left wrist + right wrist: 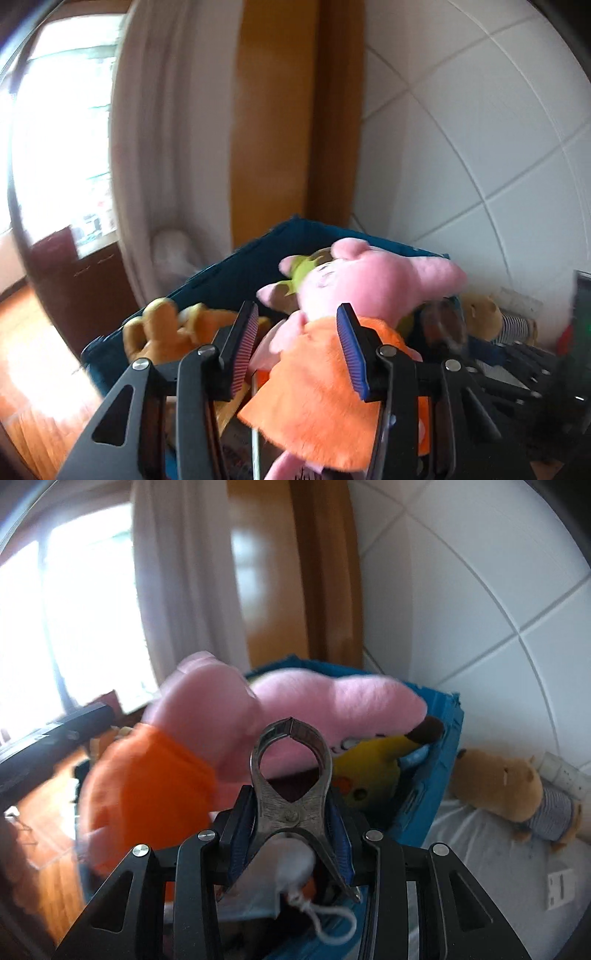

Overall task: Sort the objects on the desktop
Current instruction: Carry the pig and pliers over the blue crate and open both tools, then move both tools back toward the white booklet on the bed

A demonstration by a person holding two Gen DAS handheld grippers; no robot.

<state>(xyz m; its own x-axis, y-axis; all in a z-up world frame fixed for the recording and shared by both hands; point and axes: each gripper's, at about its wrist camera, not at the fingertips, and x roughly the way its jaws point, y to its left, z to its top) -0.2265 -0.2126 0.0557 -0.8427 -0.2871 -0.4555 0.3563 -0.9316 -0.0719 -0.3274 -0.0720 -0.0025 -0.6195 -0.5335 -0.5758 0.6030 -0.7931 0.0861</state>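
A pink plush pig [369,280] in an orange dress hangs over the blue bin [229,273]. My left gripper [297,310] is shut on it, with the pads pressing the dress at the waist. The right wrist view shows the pig [295,698] blurred, across the top of the bin [443,746]. My right gripper [291,812] is shut on the handles of metal pincers [290,746]. Their round head sticks out forward, just short of the bin.
A yellow plush [365,771] and an orange-brown plush [162,332] lie in the bin. A brown plush in a striped shirt [509,790] lies right of the bin on a white cloth [461,856]. A tiled wall, a wooden post and a curtain stand behind.
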